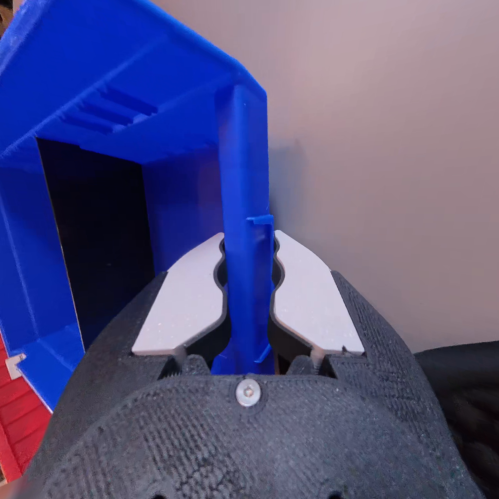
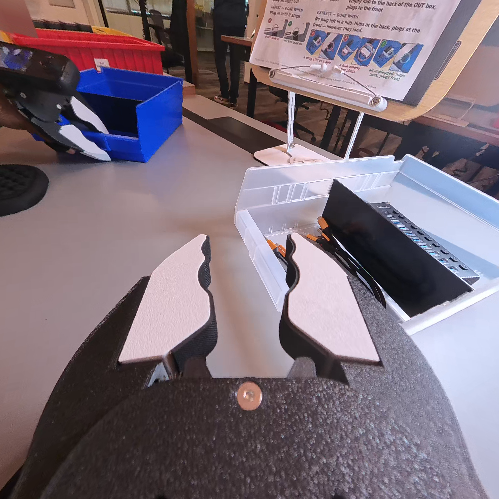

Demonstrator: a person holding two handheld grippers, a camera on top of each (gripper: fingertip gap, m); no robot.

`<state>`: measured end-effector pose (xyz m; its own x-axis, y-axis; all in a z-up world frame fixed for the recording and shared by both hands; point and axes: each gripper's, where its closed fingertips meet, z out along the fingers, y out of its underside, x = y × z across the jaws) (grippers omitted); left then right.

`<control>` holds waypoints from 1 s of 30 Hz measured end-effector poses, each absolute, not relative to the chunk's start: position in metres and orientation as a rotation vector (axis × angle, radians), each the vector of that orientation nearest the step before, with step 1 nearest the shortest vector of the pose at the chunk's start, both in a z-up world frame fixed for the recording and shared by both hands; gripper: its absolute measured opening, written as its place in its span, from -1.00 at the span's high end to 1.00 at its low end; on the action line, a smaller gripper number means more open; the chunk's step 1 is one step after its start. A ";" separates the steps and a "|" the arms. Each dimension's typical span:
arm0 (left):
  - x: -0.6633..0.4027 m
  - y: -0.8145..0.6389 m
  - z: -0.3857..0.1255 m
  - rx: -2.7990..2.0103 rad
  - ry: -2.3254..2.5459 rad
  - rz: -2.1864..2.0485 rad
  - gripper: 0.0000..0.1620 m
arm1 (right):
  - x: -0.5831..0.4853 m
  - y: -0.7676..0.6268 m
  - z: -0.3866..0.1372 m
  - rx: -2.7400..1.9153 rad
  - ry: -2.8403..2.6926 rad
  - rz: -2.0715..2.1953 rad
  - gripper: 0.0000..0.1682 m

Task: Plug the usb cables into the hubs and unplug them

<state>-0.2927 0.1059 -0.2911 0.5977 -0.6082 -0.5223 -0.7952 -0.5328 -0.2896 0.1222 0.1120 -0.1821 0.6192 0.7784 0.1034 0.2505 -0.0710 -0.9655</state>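
The usb cables [image 2: 321, 240], black with orange plugs, are seen lying in the front compartment of a clear plastic bin [image 2: 272, 175] on the grey table [image 2: 121, 229], with the hub [image 2: 421, 240], a long black strip of ports and buttons, leaning behind a black divider [image 2: 359, 229] in the rear compartment. From the right hand-held gripper [image 2: 248, 240] the cables lie just ahead and slightly to the right, its right fingertip already showing in front of the bin's low front wall; the hub's long axis is judged to run diagonally from near-right to far-left, roughly along the divider. The right hand-held gripper is spread wide with nothing between its fingers, and it is clearly the nearer one to the cables. The left hand-held gripper [image 1: 248, 237] is well apart, across the table, pinched on the front corner wall of a blue bin [image 1: 108, 81]; a red bin [image 2: 89, 46] stands behind that. Behind the clear bin an instruction sheet [image 2: 351, 35] with printed text and small pictures is held on a white stand [image 2: 286, 156]; a small white label is fixed to the red bin, and a short light-coloured marking is printed at the hub's far end. The coming reach is judged to be a short forward dip of the right hand-held gripper into the front compartment.
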 end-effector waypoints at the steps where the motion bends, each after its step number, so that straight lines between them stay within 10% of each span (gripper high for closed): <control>1: -0.284 0.105 -0.291 -2.308 1.127 0.482 0.63 | 0.122 0.112 -0.183 -1.631 -0.872 0.531 0.36; 30: -0.113 0.094 -0.258 -1.824 1.496 -0.015 0.49 | 0.109 0.165 -0.266 -1.968 -1.405 -0.144 0.26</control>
